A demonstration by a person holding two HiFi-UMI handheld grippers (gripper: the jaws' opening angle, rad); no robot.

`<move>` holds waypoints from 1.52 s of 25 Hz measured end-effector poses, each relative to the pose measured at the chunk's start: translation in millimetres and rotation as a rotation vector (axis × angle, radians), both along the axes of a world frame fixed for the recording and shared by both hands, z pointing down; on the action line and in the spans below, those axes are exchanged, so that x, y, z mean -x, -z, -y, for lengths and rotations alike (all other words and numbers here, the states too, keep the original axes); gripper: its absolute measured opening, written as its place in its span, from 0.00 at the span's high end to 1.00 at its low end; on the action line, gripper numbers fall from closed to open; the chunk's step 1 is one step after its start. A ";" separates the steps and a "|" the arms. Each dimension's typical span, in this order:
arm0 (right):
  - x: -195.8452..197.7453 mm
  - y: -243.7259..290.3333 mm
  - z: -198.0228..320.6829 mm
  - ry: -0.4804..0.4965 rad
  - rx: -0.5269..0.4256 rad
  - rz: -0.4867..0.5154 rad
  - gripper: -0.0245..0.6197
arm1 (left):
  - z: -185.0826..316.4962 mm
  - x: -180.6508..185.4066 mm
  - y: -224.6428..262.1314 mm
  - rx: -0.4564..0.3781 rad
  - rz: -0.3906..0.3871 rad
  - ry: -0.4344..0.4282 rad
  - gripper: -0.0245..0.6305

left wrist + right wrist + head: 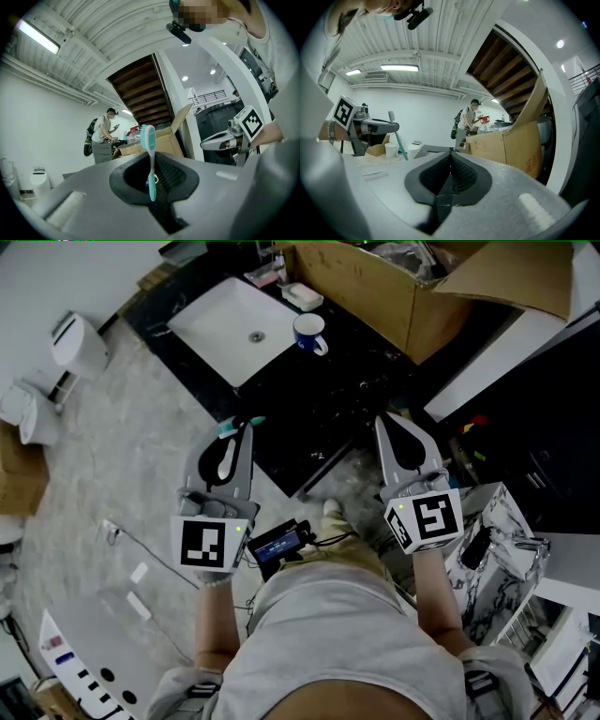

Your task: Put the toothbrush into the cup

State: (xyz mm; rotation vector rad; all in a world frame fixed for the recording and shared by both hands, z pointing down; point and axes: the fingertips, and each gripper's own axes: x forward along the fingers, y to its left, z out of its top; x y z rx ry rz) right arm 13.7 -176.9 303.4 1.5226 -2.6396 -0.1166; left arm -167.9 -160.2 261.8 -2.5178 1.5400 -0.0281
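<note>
- The left gripper (236, 439) pinched the toothbrush (150, 154), which stood upright across its jaws.
- The cup (308, 333) stood well ahead, slightly rightward.
- The right gripper (394, 423) had its jaws together on nothing.

— Where's the toothbrush (150, 145)?
— Pinched upright between the jaws of the left hand-held gripper (244, 432). It's teal and white, with the head up and the handle end hanging below.
— And the cup (309, 334)?
— A blue mug, white inside, upright on the black table (319, 409), well apart from the toothbrush.
</note>
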 end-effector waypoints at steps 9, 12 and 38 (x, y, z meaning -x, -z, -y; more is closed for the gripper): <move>-10.6 2.9 25.2 -0.009 0.003 -0.003 0.97 | 36.4 -9.6 9.3 -0.014 0.003 -0.020 0.89; -15.9 2.3 31.1 -0.016 0.006 -0.002 0.97 | 51.0 -13.7 10.4 -0.019 0.014 -0.028 0.89; -63.3 -14.6 59.7 -0.088 0.055 -0.015 0.97 | 158.0 -52.8 23.8 -0.071 0.042 -0.067 0.89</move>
